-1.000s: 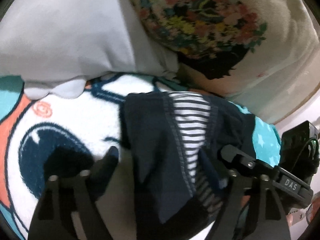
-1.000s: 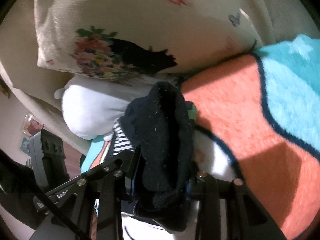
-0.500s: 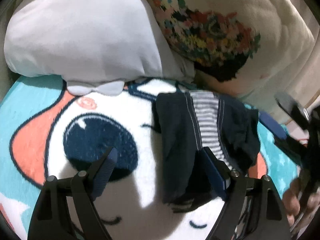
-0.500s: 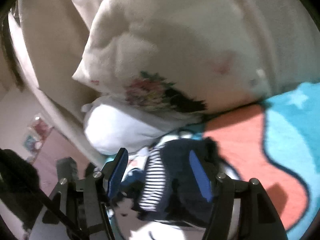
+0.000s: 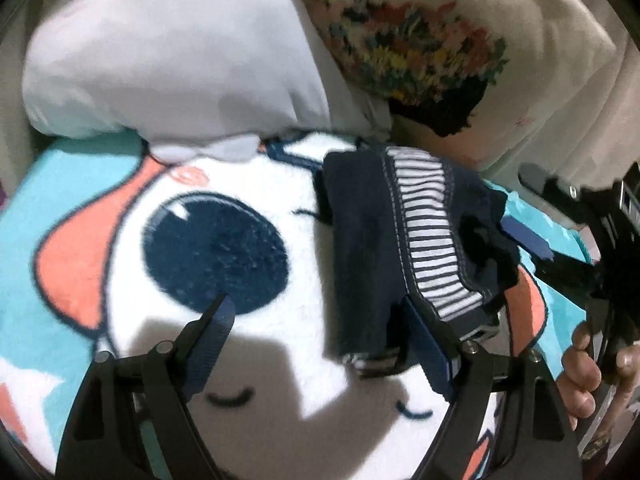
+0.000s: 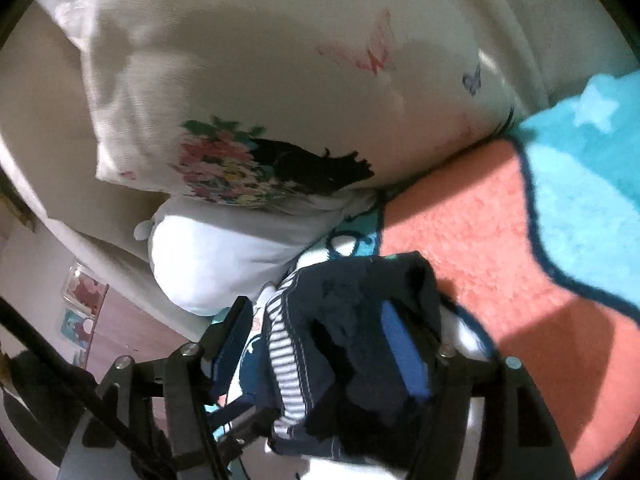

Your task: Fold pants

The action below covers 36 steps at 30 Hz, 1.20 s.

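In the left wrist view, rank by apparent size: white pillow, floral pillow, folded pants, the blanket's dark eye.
1. White pillow and floral pillow: both cut by the frame, too close to rank.
2. Pants.
3. Dark eye, though nearly the pants' size.

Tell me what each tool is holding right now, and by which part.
Nothing is held. The left tool stands open over the blanket; the right tool has just opened, and the folded pants lie loose between its fingers.

a fleecy cartoon blanket (image 5: 248, 168) in teal, coral and white; a plain white pillow (image 5: 168, 56) rests beside a cream cushion (image 6: 280, 80) printed with flowers and butterflies.
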Each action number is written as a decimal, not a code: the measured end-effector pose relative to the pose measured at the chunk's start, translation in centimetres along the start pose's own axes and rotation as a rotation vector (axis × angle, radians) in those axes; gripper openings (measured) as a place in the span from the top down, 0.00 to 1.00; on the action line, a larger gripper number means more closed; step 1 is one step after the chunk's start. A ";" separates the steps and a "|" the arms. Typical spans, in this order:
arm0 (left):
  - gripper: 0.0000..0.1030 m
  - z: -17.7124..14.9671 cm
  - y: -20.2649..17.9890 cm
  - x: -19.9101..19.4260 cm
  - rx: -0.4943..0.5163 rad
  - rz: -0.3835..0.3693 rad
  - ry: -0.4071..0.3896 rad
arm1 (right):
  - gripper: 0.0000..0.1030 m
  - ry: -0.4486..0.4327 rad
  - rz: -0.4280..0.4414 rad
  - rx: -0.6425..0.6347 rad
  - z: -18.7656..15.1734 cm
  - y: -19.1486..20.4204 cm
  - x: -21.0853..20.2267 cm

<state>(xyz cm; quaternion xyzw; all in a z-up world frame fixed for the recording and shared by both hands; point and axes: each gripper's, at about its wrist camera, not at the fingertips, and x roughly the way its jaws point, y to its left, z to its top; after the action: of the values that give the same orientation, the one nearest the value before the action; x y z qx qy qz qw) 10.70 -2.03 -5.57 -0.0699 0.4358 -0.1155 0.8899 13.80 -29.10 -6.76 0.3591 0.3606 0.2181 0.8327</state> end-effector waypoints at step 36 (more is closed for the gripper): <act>0.00 -6.8 -2.1 -8.5 0.079 0.273 -0.210 | 0.19 -0.039 -0.442 -0.408 -13.7 4.5 -5.1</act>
<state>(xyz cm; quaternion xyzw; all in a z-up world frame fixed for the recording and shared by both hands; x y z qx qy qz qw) -0.04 -1.97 -2.85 0.0131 0.3411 -0.0027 0.9400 -0.36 -23.30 -7.69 0.1012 0.3628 0.0927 0.9217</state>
